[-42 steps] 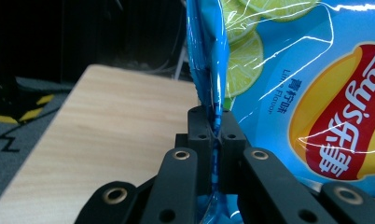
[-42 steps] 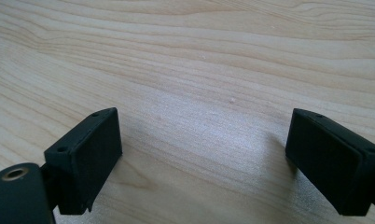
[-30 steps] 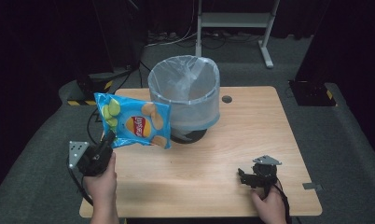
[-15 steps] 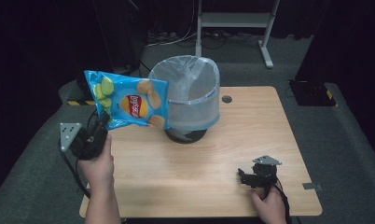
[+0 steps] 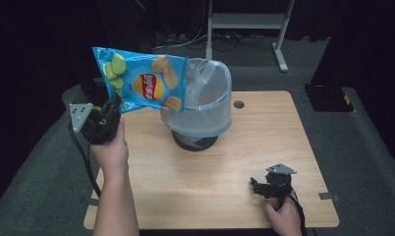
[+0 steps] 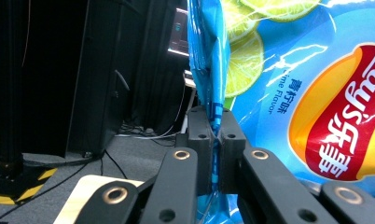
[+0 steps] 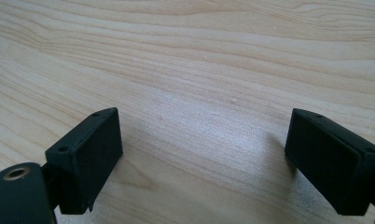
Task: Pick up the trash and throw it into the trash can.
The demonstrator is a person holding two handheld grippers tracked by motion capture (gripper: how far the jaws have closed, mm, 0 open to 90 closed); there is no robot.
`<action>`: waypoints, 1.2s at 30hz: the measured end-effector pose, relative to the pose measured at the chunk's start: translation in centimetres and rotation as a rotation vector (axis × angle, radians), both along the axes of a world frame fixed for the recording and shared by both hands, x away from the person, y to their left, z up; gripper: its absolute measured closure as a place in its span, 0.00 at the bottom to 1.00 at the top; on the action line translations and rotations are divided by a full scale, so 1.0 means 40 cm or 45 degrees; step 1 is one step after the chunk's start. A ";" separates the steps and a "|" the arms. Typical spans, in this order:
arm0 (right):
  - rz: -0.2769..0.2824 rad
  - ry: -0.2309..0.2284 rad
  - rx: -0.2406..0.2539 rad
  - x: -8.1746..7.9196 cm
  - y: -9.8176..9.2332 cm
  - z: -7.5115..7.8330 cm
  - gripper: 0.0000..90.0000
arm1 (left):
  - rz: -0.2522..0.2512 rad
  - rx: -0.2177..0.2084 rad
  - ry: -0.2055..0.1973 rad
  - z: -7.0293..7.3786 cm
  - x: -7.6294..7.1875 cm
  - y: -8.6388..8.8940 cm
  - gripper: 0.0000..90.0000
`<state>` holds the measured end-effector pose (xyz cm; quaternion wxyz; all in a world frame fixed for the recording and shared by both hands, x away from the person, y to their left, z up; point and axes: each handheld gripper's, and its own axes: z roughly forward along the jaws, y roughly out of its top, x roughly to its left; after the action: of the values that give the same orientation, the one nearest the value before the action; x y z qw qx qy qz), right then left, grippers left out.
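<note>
A blue bag of crisps (image 5: 141, 83) hangs in the air at the left of the table, its right end over the rim of a bin lined with clear plastic (image 5: 205, 105). My left gripper (image 5: 112, 105) is shut on the bag's sealed left edge. In the left gripper view the jaws pinch that blue seam (image 6: 216, 126), and the bag's lime and red logo print (image 6: 316, 93) spreads to the right. My right gripper (image 5: 258, 186) rests low over the wood near the front right, open, with nothing between its fingers (image 7: 87, 154).
The bin stands on a dark base at the middle back of the wooden table (image 5: 284, 142). A round cable hole (image 5: 239, 104) sits right of the bin. Dark floor, a black case (image 5: 328, 98) and a metal stand's legs (image 5: 244, 22) lie beyond the table.
My left gripper has lifted the crisp bag higher and carried it to the right, so its right end now overlaps the bin's rim. The right gripper has stayed in place.
</note>
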<state>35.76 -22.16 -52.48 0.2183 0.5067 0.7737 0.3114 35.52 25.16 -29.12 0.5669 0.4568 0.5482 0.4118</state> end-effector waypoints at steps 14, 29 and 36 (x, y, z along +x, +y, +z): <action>0.016 0.000 -0.003 -0.001 0.001 0.000 0.12 | -0.034 0.063 -0.030 0.007 0.060 -0.089 0.96; 0.015 0.004 -0.002 -0.001 0.001 0.001 0.12 | 0.074 0.180 -0.054 0.032 0.128 -0.152 0.96; 0.015 0.003 -0.003 -0.001 0.001 0.001 0.12 | 0.146 0.288 -0.050 0.019 0.153 -0.176 0.96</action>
<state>35.73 -22.12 -52.45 0.2161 0.5021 0.7774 0.3110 41.62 18.11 -28.36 0.4981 0.4774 0.5122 0.5115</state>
